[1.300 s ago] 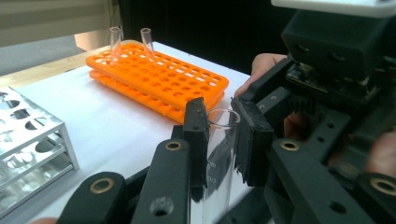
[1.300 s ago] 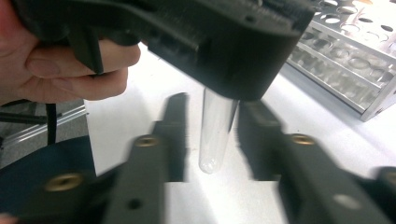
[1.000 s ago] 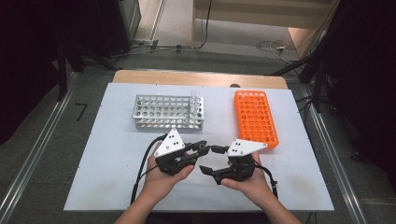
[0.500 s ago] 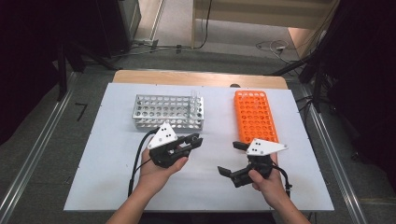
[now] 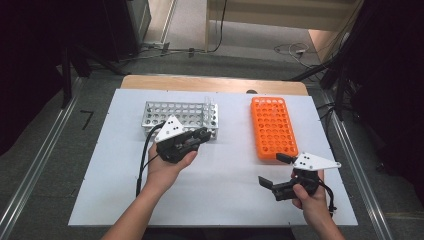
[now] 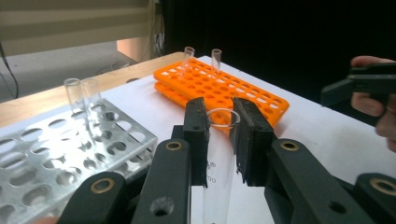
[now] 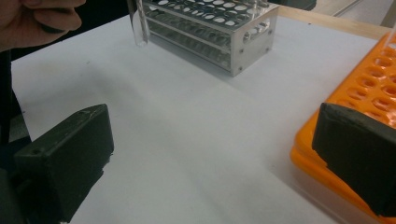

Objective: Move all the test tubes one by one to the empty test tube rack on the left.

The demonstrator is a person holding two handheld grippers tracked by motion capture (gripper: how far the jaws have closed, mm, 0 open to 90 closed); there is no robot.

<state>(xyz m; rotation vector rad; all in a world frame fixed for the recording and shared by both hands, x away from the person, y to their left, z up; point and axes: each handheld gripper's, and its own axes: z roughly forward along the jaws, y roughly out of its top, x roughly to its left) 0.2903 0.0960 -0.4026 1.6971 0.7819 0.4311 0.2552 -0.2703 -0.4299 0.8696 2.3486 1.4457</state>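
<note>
My left gripper (image 6: 219, 109) is shut on a clear glass test tube (image 6: 218, 158), held upright between its black jaws. In the high view the left gripper (image 5: 201, 135) sits at the front edge of the silver metal rack (image 5: 165, 112). Two empty tubes (image 6: 77, 95) stand in that rack (image 6: 56, 149). The orange rack (image 5: 272, 127) lies to the right, with two tubes (image 6: 188, 53) at its far end. My right gripper (image 5: 274, 170) is open and empty, just in front of the orange rack's near end. In the right gripper view the right gripper (image 7: 210, 154) has its jaws wide apart over bare table.
Both racks rest on a white board (image 5: 225, 200) on a wooden table, with open board between and in front of them. A metal rail (image 5: 350, 155) runs along the right side. In the right gripper view the other hand (image 7: 42, 18) holds the tube (image 7: 139, 23) beside the silver rack (image 7: 219, 28).
The two grippers were close together at the middle; they have separated. The left moved back-left toward the silver rack with the tube; the right moved right and nearer the front edge.
</note>
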